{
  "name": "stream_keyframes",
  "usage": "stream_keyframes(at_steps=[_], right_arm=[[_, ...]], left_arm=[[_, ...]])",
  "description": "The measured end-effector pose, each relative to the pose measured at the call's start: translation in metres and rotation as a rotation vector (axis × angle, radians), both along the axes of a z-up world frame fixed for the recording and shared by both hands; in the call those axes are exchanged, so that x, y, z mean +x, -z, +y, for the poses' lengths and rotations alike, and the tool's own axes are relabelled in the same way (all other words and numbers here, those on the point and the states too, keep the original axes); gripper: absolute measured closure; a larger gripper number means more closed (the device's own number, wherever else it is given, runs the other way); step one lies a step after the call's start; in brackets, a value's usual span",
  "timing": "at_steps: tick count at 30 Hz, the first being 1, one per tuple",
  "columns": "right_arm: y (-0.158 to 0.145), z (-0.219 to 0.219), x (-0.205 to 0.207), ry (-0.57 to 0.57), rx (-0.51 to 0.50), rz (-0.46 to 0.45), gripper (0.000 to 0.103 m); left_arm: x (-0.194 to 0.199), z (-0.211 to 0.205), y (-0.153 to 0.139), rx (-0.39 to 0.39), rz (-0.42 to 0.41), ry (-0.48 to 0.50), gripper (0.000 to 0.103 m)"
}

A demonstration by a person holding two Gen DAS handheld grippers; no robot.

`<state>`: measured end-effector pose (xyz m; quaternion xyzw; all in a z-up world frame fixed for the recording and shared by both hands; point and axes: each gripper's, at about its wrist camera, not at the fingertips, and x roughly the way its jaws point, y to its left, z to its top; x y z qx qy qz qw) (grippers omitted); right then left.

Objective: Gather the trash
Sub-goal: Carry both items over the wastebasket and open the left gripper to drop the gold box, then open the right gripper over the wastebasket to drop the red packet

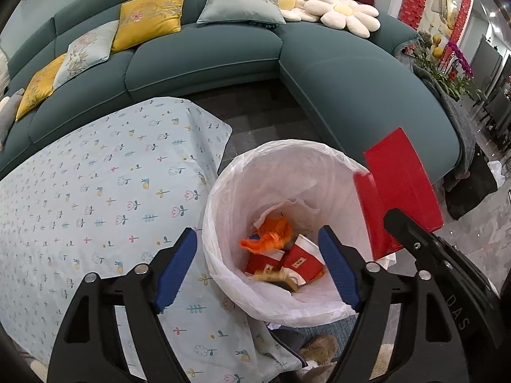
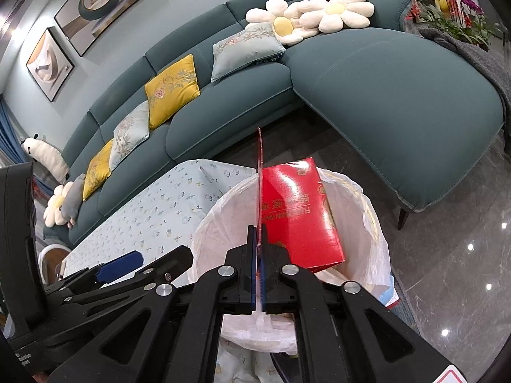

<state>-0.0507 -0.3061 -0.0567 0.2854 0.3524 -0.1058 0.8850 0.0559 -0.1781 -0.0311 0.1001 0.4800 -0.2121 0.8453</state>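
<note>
Right wrist view: right tongs (image 2: 259,255) pinch the flap of a red box (image 2: 297,214) over the bin (image 2: 377,223); left tongs (image 1: 258,268) gape wide above it.

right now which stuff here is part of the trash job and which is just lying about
Part of the job:
- red box, pinched by its flap in the right gripper over the bin
- bin with white liner
- trash in the bin: red cartons, orange scrap
- left gripper, open and empty above the bin

Just lying about:
- sofa
- cushions
- flower pillows
- tablecloth
</note>
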Motion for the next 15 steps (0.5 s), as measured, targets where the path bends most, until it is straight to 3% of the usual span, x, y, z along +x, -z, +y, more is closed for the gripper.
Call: stream_keyframes(at_steps=[9, 15], right_arm=[[-0.004, 0.005, 0.005, -0.005, -0.012, 0.003, 0.091], [-0.012, 0.012, 0.007, -0.018, -0.028, -0.008, 0.081]], left_arm=[[0.004, 0.012, -0.002, -0.001, -0.001, -0.028, 0.025], [0.004, 0.025, -0.008, -0.007, -0.011, -0.055, 0.024]])
